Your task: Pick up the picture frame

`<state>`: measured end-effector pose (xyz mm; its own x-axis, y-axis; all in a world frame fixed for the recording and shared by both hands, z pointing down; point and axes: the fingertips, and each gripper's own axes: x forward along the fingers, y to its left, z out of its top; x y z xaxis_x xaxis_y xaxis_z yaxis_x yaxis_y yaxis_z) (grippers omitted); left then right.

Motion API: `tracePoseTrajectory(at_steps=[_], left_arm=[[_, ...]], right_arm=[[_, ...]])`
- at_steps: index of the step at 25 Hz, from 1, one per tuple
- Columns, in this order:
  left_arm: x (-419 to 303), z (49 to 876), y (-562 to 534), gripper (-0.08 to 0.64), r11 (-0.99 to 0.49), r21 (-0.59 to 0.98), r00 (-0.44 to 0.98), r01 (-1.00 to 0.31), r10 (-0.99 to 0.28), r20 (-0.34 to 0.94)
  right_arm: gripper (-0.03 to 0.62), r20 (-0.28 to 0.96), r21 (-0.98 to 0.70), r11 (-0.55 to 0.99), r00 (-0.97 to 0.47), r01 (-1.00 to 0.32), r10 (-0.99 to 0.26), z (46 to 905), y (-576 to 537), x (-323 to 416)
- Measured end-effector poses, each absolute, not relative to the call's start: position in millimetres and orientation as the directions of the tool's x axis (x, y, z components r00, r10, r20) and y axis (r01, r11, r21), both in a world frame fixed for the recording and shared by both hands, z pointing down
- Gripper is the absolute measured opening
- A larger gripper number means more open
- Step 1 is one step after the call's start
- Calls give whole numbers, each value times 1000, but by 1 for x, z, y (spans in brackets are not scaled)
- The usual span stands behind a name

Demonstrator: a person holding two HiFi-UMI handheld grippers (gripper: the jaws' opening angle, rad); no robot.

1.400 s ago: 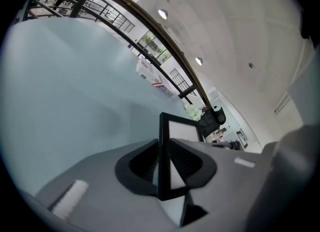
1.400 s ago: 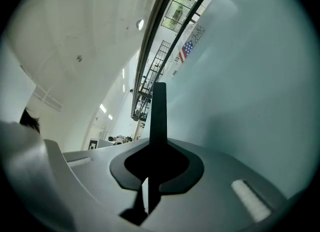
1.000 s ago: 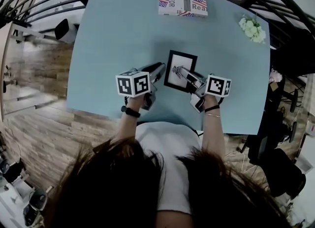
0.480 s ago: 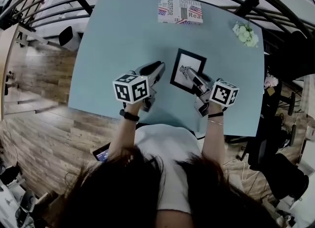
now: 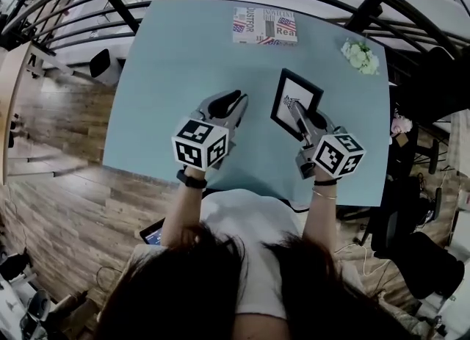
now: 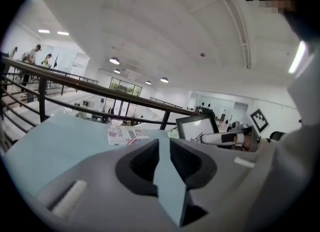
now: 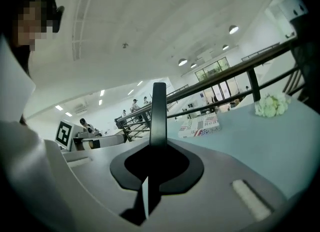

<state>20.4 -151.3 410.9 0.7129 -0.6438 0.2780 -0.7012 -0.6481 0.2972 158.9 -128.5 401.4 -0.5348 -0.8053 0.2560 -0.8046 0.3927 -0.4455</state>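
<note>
Right claw (image 5: 299,120) is clamped on the frame (image 5: 301,90). In the right gripper view the frame sits edge-on between the jaws, a thin dark strip (image 7: 159,110) running straight out along the claw axis, with no gap on either side.

Frame position: right half of the desk (image 5: 169,74), about midway between the near and far edges. Its long axis points toward the far edge, leaning slightly right, in line with the claw. The grip comes in from the frame's near short side, with one finger lying over the glass face.

The left gripper view shows the frame (image 6: 196,127) standing tilted up, not flat. Its bottom edge is hidden there, so I can't tell if it's clear of the desk.

Left claw (image 5: 233,100) has its jaws apart with nothing between them, only desk showing through the gap. It sits left of the frame, not touching it, and points at the far edge.

Other items are a booklet (image 5: 266,25) at the far edge and flowers (image 5: 360,54) in the far right corner, both well clear of the frame.

My read:
- The grasp is done and the right side owns the lift.
- The next move is straight up along the current line, with no need for the left claw.
- The risk is that a thin edge grip from one short end lets the frame pivot or slip if the wrist rolls.
- Keep the frame's plane vertical and the jaws tight.
</note>
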Motion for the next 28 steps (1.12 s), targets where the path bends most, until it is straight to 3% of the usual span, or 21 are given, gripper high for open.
tracePoseTrajectory(at_steps=[6,14,28], left_arm=[[18,395,-157,123,-650,201,681,-733,-695,230],[23,391,-167,93,-647,161,666,-746,-718,200],[-2,403,-175,57,-613,89,612,-785,-746,262]], right_arm=[[14,269,-224,374,-426,-900,-864,381,-126,176],[14,257,-8,357,-347,-934,-902,375,-135,178],[14,254,-10,355,-346,-935,-903,383,-134,177]])
